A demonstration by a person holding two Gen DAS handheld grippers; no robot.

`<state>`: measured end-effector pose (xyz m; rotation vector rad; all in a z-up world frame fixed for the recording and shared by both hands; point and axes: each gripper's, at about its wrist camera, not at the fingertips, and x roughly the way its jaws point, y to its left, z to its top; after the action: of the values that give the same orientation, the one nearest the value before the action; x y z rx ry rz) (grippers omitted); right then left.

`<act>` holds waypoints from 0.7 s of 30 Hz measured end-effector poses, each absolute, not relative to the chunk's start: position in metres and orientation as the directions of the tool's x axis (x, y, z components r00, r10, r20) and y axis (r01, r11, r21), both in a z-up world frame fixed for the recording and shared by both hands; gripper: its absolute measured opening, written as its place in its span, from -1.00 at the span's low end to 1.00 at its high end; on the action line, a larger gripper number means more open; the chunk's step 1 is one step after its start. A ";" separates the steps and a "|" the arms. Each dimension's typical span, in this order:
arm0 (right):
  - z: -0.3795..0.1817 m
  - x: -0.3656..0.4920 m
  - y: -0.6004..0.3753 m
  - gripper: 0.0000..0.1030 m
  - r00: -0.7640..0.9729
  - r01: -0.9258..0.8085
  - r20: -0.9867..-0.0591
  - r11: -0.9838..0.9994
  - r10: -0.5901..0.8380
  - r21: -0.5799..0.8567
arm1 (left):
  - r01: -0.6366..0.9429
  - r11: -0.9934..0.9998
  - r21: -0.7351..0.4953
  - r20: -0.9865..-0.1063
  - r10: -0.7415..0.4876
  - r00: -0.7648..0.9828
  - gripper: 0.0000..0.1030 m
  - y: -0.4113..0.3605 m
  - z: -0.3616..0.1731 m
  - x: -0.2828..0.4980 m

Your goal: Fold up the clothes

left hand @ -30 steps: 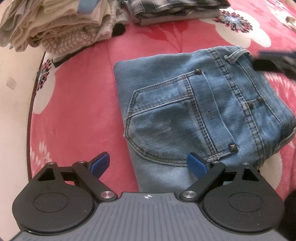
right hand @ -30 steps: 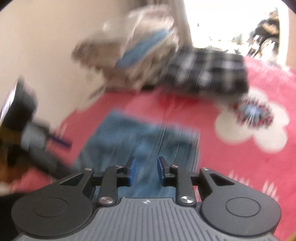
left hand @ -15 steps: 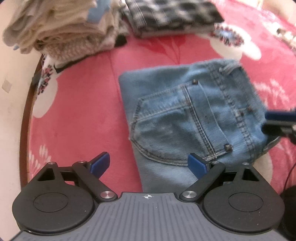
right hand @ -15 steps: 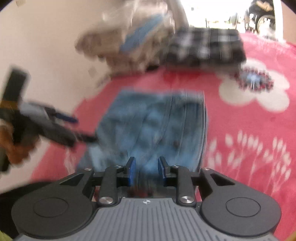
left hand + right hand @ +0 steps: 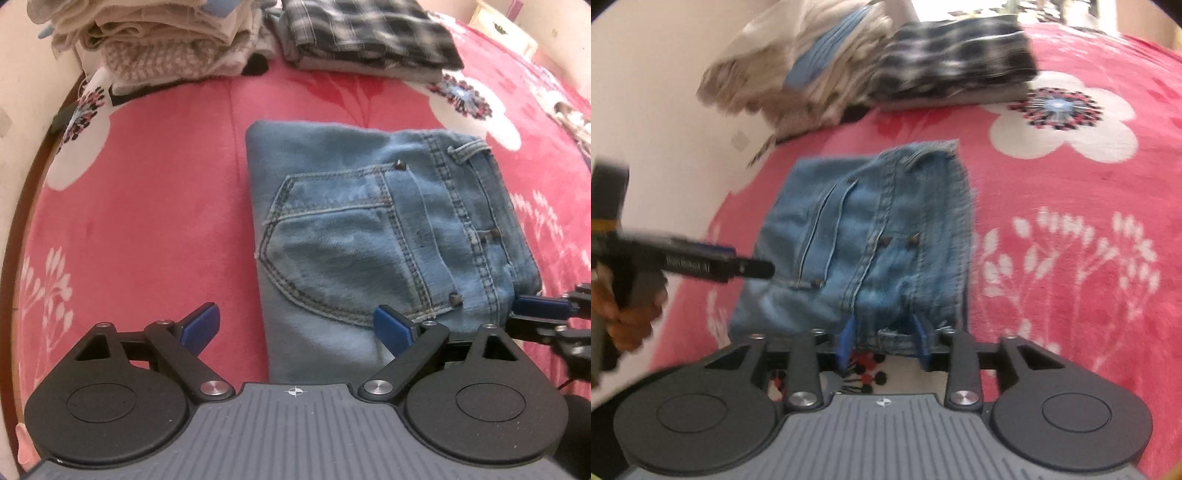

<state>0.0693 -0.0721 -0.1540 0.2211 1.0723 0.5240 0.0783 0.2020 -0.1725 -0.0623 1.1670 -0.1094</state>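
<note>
Folded blue jeans (image 5: 373, 236) lie on the pink flowered blanket, back pocket up. My left gripper (image 5: 295, 326) is open wide at their near left corner, with one finger over the blanket and the other over the denim. In the right wrist view the jeans (image 5: 871, 236) lie just ahead. My right gripper (image 5: 885, 341) is open, its blue pads (image 5: 847, 341) on either side of the near waistband edge and not closed on it. That right gripper (image 5: 537, 314) shows at the jeans' right corner in the left wrist view. A hand holds the left gripper (image 5: 701, 262) at the denim's left side.
A stack of beige folded clothes (image 5: 155, 40) and a folded black-and-white plaid shirt (image 5: 369, 33) sit at the far end of the blanket. A cream wall (image 5: 657, 92) and the bed's brown edge (image 5: 22, 206) run along the left.
My right gripper has moved down to the jeans' waistband edge and its fingers have spread slightly wider. The left gripper has pulled back and stays open.
</note>
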 end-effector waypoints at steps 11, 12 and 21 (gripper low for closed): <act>-0.172 0.100 -0.144 0.54 0.437 0.012 -0.638 0.706 0.633 0.708 | -0.019 0.962 -0.271 -0.867 -0.236 0.438 0.77 0.229 -0.173 0.082; -0.178 0.105 -0.146 0.61 0.431 0.022 -0.629 0.689 0.647 0.724 | -0.030 0.953 -0.301 -0.860 -0.257 0.441 0.76 0.233 -0.175 0.084; -0.241 0.162 -0.144 0.86 0.336 0.063 -0.561 0.576 0.757 0.815 | 0.039 0.905 -0.425 -0.831 -0.406 0.381 0.73 0.238 -0.196 0.114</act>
<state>0.1617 -0.1441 -0.2409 0.8674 1.1576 0.5351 0.1136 0.2380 -0.1957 -0.3636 1.1513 -0.2919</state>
